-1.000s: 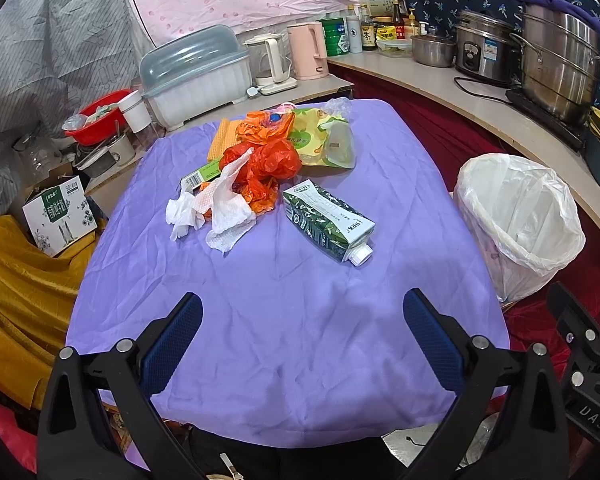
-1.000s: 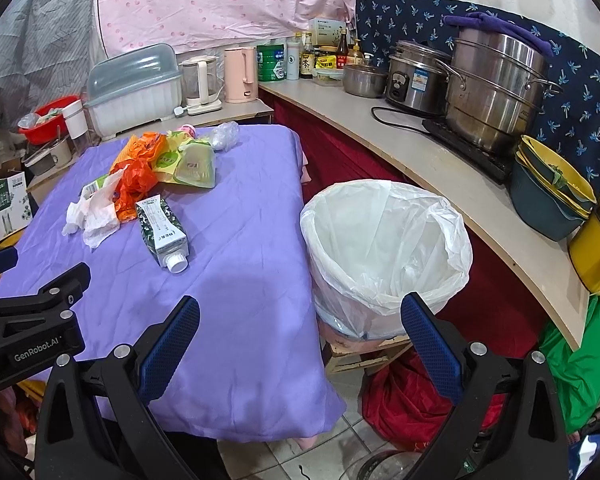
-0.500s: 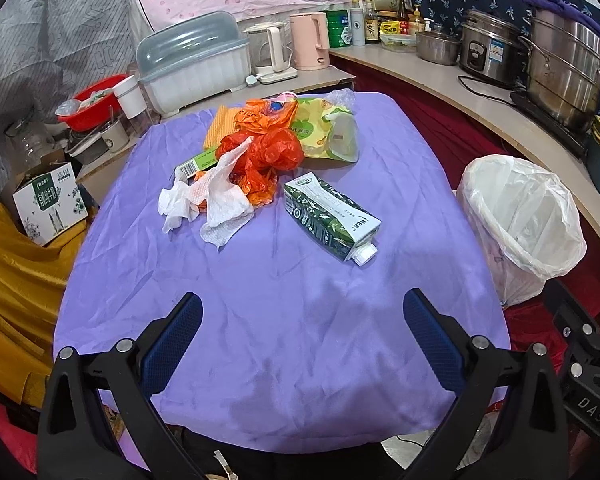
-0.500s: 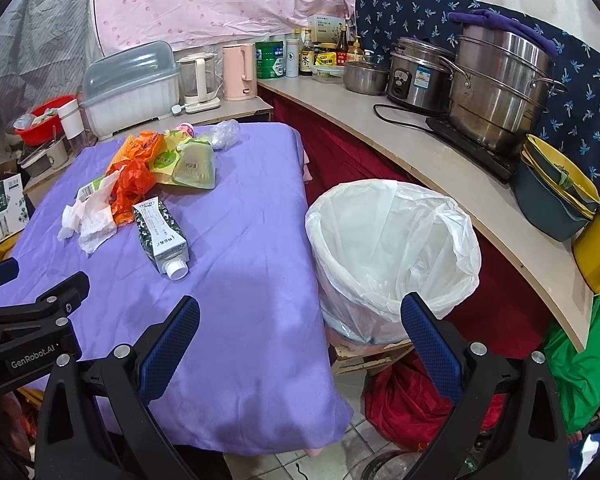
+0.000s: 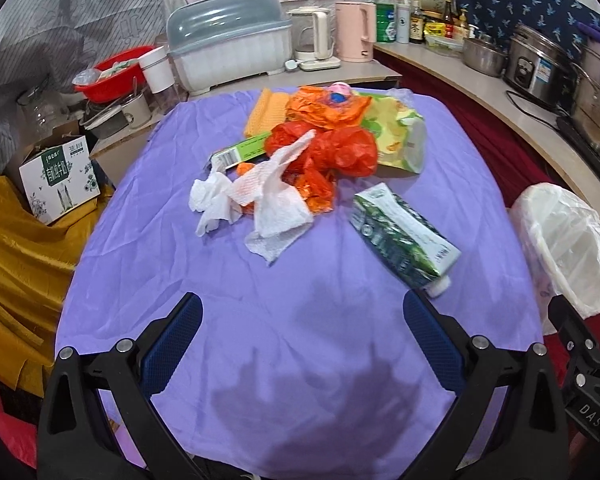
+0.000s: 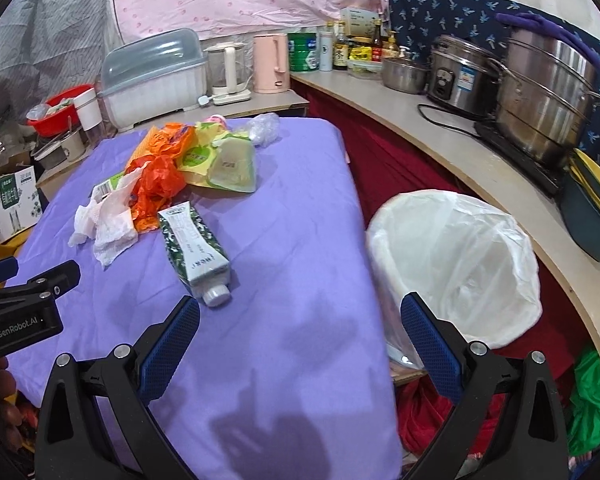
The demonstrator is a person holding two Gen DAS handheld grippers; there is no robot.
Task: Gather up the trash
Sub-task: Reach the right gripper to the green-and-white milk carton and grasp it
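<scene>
Both grippers hover over near edge of the worktop (image 5: 148, 248), which is covered w/ a purple cloth. Left gripper (image 5: 302, 344): jaws spread wide, nothing between them, only bare cloth. Right gripper (image 6: 300, 340): jaws spread too, empty, straddling the worktop's right edge w/ one blue pad over cloth, the other in front of the trash bin (image 6: 456, 264).

Trash sits in a heap toward the worktop's far half. Green-white milk carton (image 5: 404, 236) lies on its side, closest to the grippers, white cap pointing at near-right corner, apart from the rest. Left of it: crumpled white paper towels (image 5: 260, 200), touching a red-orange plastic bag (image 5: 332, 152). Behind those, a green box w/ barcode (image 5: 240, 152), an orange wrapper (image 5: 324, 108), a yellow-green pouch (image 5: 400, 136), and a clear crumpled plastic bit (image 6: 264, 128) at far right of pile.

Bin w/ white liner stands on floor just beside the worktop's right side; looks to hold nothing but the liner. In right-wrist view, left gripper's black body (image 6: 20, 312) shows at left edge.
</scene>
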